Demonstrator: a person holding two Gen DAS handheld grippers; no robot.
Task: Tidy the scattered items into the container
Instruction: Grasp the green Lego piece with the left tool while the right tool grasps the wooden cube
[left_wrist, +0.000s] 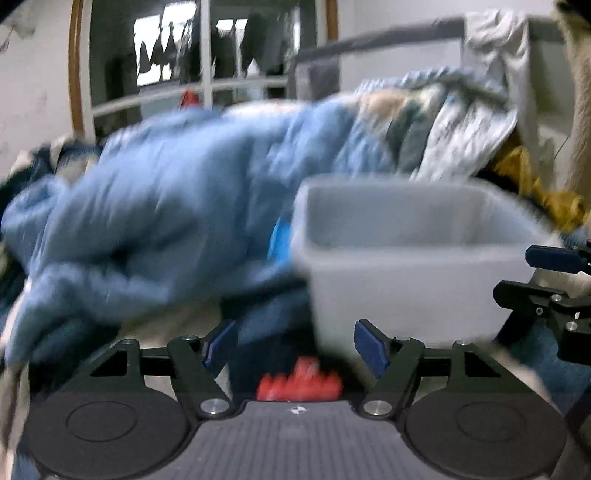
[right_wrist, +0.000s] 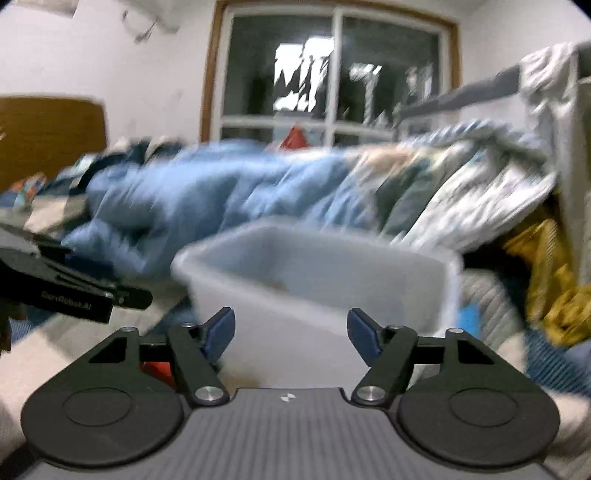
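A pale translucent plastic bin (left_wrist: 406, 295) stands on the bed, just right of straight ahead in the left wrist view. My left gripper (left_wrist: 295, 347) is open and empty, and a red toothed item (left_wrist: 299, 384) lies low between its fingers, close to the camera. In the right wrist view the bin (right_wrist: 314, 306) fills the middle and my right gripper (right_wrist: 291, 334) is open in front of its near wall, holding nothing. A bit of red (right_wrist: 157, 371) shows behind that gripper's left finger. Both views are blurred.
A rumpled blue duvet (left_wrist: 166, 206) and patterned bedding (left_wrist: 454, 136) pile up behind the bin. A small blue thing (left_wrist: 279, 236) lies at the bin's left side. Yellow cloth (right_wrist: 554, 288) sits to the right. Each gripper shows at the other view's edge (left_wrist: 532, 275) (right_wrist: 122, 291).
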